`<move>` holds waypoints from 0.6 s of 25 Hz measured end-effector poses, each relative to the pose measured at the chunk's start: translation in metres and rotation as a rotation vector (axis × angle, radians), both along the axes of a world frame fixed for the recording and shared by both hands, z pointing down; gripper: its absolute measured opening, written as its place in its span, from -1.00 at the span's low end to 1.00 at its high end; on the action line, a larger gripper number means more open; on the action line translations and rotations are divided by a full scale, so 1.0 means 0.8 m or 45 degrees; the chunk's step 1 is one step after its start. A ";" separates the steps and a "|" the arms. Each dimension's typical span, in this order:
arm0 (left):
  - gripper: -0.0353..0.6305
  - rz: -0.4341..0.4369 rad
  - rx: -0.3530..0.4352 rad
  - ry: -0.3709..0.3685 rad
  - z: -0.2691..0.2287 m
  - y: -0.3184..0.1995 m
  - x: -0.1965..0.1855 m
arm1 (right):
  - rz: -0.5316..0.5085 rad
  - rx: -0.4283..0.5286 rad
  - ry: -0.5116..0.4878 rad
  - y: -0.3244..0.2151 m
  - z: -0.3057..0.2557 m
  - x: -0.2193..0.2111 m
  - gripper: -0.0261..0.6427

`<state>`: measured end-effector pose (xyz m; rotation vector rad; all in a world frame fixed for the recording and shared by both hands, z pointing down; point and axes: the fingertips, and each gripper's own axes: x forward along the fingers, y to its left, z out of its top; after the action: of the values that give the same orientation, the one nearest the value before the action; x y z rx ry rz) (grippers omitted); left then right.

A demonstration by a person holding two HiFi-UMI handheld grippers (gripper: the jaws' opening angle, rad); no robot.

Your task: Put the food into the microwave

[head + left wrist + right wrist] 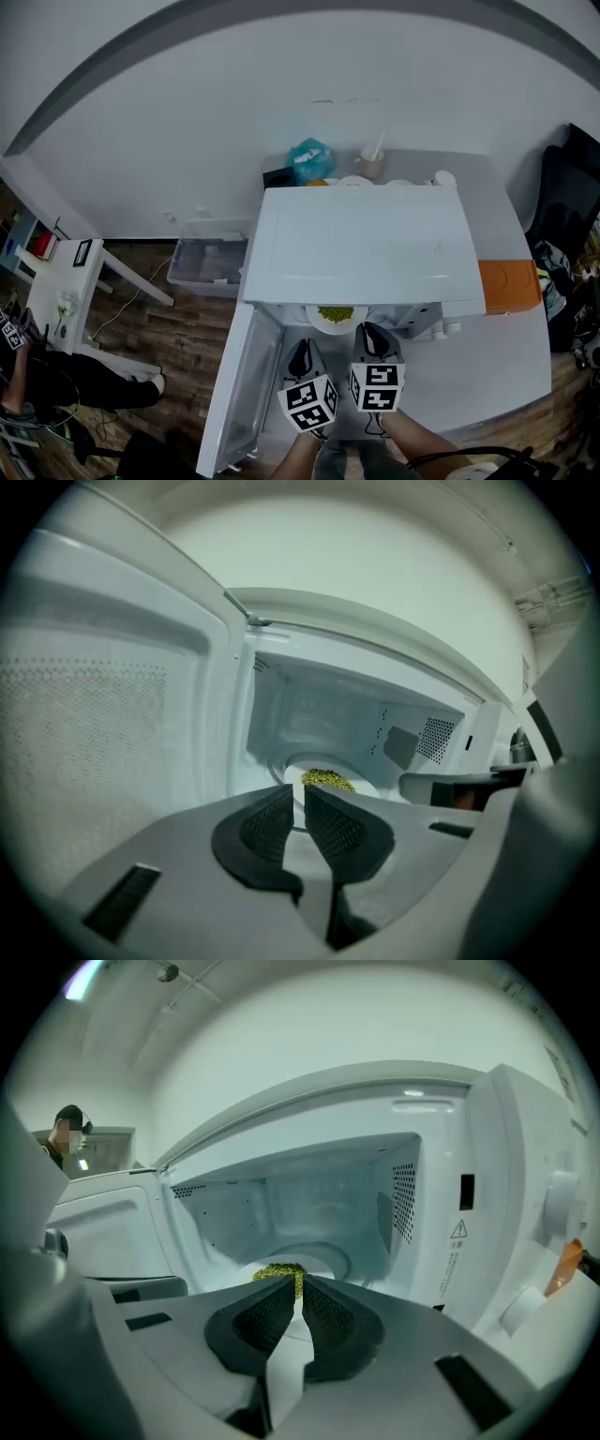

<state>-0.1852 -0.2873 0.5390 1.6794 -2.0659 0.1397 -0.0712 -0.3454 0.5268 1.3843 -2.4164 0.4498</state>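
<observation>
The white microwave (361, 246) stands on a table with its door (246, 394) swung open to the left. A white plate (319, 321) of green food (335, 313) lies just inside the cavity near the front, also seen as green food (326, 780) and green food (279, 1273). My left gripper (302, 345) hovers in front of the opening, its jaws nearly together with nothing between them (300, 794). My right gripper (368, 330) is beside it, close to the plate's edge, with its jaws together as well (300, 1283). Neither touches the plate.
An orange box (509, 284) sits right of the microwave. Behind it are a blue bag (311, 160) and a cup with a straw (371, 165). A clear bin (208, 260) stands on the wood floor at left, near a small white table (70, 281).
</observation>
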 end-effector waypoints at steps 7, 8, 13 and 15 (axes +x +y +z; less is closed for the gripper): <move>-0.88 0.044 -0.005 0.006 -0.018 0.039 0.019 | -0.045 -0.029 0.026 0.044 -0.004 0.016 -0.86; -0.88 0.054 -0.006 0.009 -0.020 0.043 0.022 | -0.047 -0.032 0.027 0.049 -0.005 0.018 -0.86; -0.88 0.091 -0.013 0.015 -0.028 0.062 0.033 | -0.069 -0.029 0.022 0.068 -0.018 0.021 -0.87; -0.88 0.098 -0.016 0.019 -0.029 0.070 0.036 | -0.069 -0.030 0.017 0.076 -0.020 0.024 -0.87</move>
<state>-0.1564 -0.2315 0.5156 1.7484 -1.9861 0.1638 -0.0522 -0.2843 0.5108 1.3043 -2.4242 0.4522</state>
